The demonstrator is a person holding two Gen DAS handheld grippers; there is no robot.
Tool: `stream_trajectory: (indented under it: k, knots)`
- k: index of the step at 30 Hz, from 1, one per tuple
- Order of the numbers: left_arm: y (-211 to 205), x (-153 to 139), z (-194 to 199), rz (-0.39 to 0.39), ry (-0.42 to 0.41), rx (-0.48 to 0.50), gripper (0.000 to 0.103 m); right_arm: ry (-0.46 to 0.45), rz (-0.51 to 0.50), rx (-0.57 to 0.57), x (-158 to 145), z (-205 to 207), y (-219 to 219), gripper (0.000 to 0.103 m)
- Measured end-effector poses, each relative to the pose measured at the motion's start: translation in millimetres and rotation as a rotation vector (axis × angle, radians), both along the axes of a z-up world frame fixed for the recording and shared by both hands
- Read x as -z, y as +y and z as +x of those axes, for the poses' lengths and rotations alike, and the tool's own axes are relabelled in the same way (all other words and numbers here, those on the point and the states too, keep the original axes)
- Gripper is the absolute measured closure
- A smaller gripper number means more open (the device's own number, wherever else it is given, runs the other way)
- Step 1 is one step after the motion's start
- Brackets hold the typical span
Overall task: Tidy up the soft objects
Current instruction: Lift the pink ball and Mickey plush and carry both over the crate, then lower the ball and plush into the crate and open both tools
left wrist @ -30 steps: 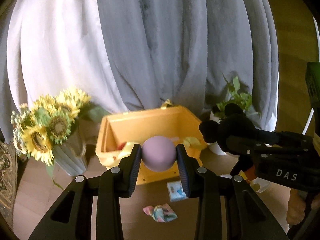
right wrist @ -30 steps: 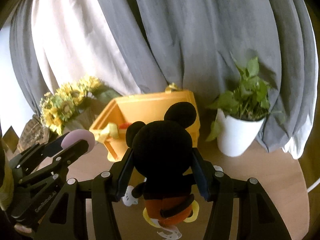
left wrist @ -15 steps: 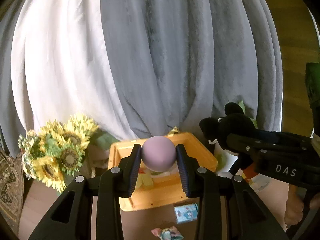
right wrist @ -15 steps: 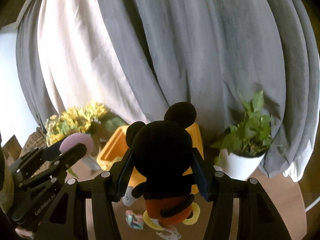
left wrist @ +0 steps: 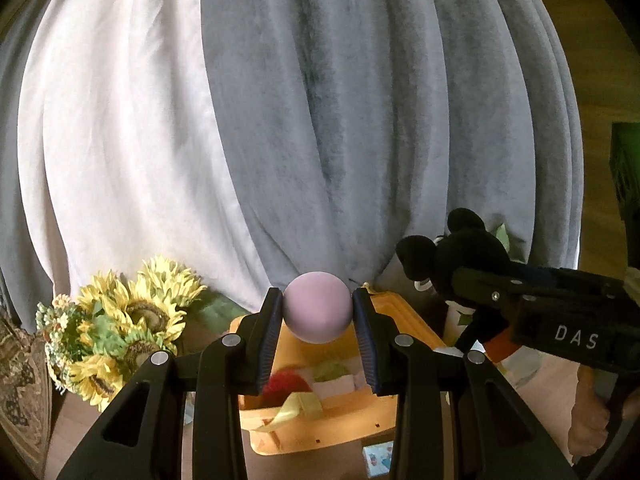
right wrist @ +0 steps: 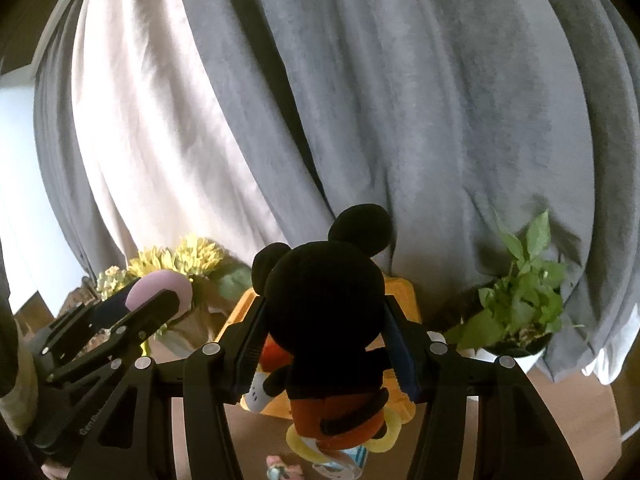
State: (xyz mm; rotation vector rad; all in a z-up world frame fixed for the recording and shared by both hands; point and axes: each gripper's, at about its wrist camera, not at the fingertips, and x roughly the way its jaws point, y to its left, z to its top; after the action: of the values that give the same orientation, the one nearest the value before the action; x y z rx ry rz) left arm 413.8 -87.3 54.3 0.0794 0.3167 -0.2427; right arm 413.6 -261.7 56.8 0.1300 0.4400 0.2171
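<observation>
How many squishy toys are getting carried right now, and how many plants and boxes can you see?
Soft toys held in a gripper: 2, the purple ball in the left gripper and the mouse plush in the right gripper
Plants: 2, the sunflower bunch and the potted green plant
Boxes: 1, the yellow bin
Total: 5

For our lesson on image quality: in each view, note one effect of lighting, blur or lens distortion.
Left wrist view: fisheye bends the curtain outward; the purple ball is sharp and evenly lit. Right wrist view: the mouse plush is backlit, nearly a silhouette; the potted plant looks slightly soft.
</observation>
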Motion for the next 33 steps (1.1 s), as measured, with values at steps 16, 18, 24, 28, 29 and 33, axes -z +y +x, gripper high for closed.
stream_trajectory:
  k: [16,18,24,28,29,33]
  knots:
    - [10,20,70,0.003,0.070,-0.034,0.068,0.052,0.005,-0.010,16,74,-3,0.046]
    - [10,27,81,0.008,0.085,-0.040,0.068,0.067,0.004,-0.010,23,85,-2,0.046]
    - [9,49,112,0.012,0.134,-0.049,0.068,0.094,0.008,-0.004,43,115,0,0.046]
    - [7,67,130,0.018,0.170,-0.050,0.068,0.125,0.013,0.000,59,132,1,0.046]
    - [8,70,133,0.019,0.178,-0.051,0.068,0.135,0.013,0.001,63,136,1,0.046]
    - [5,87,144,0.030,0.218,-0.049,0.068,0.180,0.007,0.006,81,150,1,0.046]
